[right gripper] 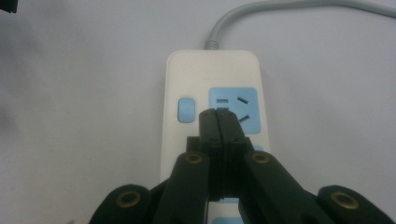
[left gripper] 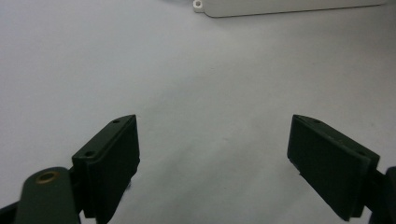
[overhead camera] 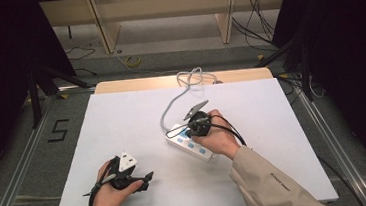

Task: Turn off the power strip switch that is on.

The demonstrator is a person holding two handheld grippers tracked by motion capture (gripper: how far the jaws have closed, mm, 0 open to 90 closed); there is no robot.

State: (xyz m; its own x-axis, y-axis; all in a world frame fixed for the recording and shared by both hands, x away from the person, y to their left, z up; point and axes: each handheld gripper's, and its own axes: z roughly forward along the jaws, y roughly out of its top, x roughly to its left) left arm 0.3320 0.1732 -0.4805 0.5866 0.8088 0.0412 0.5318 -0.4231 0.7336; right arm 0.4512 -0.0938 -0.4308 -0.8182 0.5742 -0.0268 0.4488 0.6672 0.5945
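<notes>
Two grippers on the white table [overhead camera: 122,118], each doing something different. Right gripper [right gripper: 218,114]: jaws pressed flat together, nothing between them, tips sitting over the white power strip [right gripper: 212,74] at the left edge of its blue socket [right gripper: 243,109]. Blue rocker switch [right gripper: 186,109] lies just left of the tips; grey cable [right gripper: 224,23] leaves the strip's end straight ahead of the jaws. Whether the tips actually touch the strip face I can't tell.

High view adds what the right gripper view lacks: the right gripper [overhead camera: 198,123] points down onto the power strip [overhead camera: 187,142], the hand wraps it from the near side, and the cable [overhead camera: 171,106] loops off toward the table's far edge.

Left gripper [left gripper: 215,140]: jaws wide apart, bare tabletop between them. Past the jaws, well ahead, a white edge of the power strip [left gripper: 280,7] with a small mounting hole. High view shows the left gripper [overhead camera: 142,179] resting low on the table, well apart from the strip, grey three-cornered plate [overhead camera: 127,161] on top.
</notes>
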